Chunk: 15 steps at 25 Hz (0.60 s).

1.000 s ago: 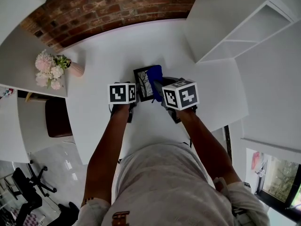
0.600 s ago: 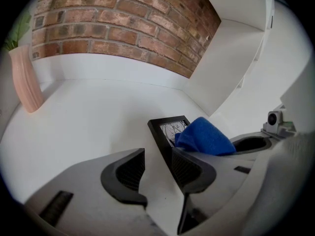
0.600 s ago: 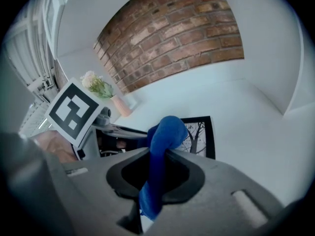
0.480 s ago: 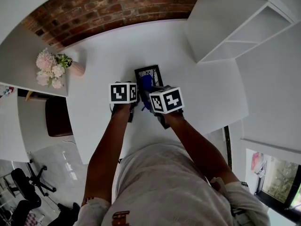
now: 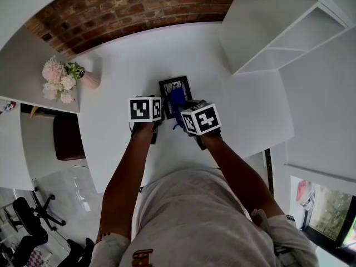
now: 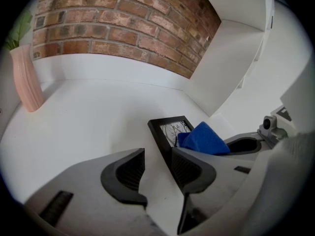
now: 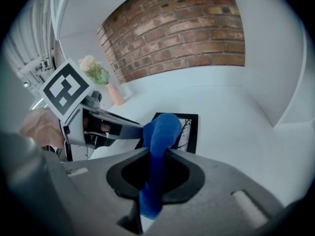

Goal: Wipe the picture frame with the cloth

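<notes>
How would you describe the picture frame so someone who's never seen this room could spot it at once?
Find the white table below the brick wall. Near its middle, just ahead of the left gripper, a small picture frame lies flat. It is the only black-bordered rectangle there, with the blue cloth in the right gripper over it.

On my worktop (image 5: 128, 60) the picture frame (image 5: 179, 84) lies flat, the cloth (image 5: 177, 100) on it, the vase (image 5: 89, 81) well left.
</notes>
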Tool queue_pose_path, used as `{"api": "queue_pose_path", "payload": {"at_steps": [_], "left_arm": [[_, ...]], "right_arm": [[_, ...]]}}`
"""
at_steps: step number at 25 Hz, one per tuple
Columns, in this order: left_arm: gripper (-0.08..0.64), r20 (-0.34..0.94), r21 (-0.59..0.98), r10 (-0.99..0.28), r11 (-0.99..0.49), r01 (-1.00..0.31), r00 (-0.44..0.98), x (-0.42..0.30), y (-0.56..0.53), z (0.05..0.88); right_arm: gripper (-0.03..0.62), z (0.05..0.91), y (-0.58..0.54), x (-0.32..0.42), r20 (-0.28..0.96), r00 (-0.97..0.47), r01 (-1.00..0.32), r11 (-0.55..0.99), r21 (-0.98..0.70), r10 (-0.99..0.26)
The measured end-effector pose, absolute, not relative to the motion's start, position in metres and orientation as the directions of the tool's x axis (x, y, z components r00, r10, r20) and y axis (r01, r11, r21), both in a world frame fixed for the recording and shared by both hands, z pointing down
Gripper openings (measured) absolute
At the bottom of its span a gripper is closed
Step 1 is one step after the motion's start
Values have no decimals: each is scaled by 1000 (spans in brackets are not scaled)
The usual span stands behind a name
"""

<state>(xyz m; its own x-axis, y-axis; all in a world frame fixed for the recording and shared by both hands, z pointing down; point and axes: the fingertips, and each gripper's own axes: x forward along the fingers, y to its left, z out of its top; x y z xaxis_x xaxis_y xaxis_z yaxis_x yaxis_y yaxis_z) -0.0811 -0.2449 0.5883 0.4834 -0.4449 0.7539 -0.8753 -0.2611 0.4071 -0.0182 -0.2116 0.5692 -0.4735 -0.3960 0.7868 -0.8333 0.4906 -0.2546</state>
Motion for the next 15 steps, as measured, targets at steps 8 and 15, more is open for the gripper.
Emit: {"api": "queue_pose_path", "payload": {"at_steps": [8,15], "left_arm": [[164,759,395,-447,-263,-880,474,-82,-245,589],[164,761,382,-453,-265,-885,464,-81,-245,588]], "right_arm": [[52,564,-220,23,788,-441,-853,474,-219,-429],[52,566,-223,51,800,-402,-877,437,-198,-445]]}}
